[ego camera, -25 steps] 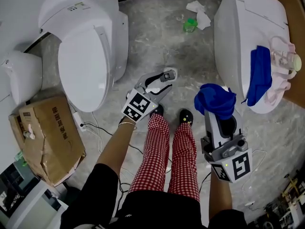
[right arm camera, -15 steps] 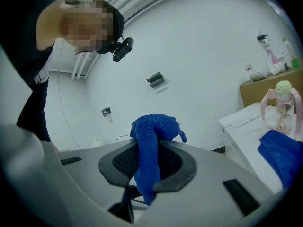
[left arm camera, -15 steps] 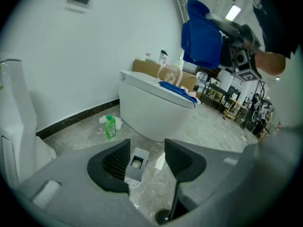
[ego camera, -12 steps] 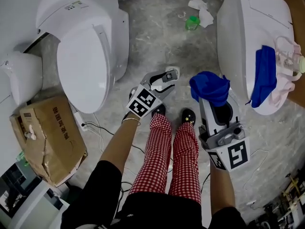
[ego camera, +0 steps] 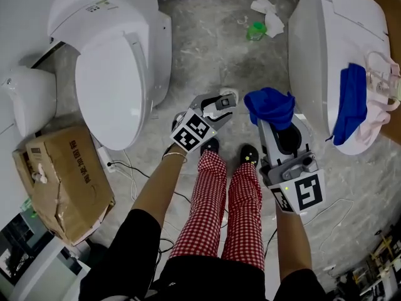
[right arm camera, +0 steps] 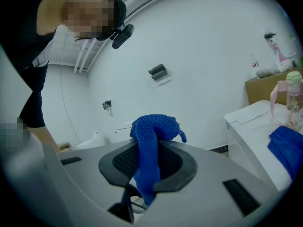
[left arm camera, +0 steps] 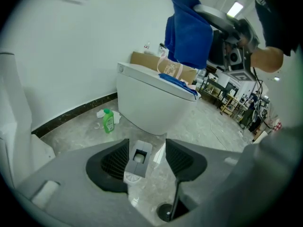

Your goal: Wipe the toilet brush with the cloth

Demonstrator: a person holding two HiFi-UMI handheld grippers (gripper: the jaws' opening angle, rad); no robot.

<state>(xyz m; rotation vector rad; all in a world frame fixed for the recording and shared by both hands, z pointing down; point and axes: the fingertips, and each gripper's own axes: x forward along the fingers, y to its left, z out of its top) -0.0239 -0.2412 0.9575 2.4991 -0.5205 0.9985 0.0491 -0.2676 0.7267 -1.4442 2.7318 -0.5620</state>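
Left gripper (left arm camera: 147,150): jaws are spread wide, having just been opening; nothing is gripped.
Toilet brush (left arm camera: 137,161): seen on the floor between the left jaws, beyond their tips, not pressed by either pad.
Right gripper (right arm camera: 147,163): jaws are clamped on the blue cloth (right arm camera: 150,126), bunched above the tips.

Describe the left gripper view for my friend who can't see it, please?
The jaws of the left gripper, which have just been opening, stand wide apart above a grey-and-white toilet brush on the floor, not touching it. Beyond are a white toilet, a green bottle, and a blue cloth in the right gripper.
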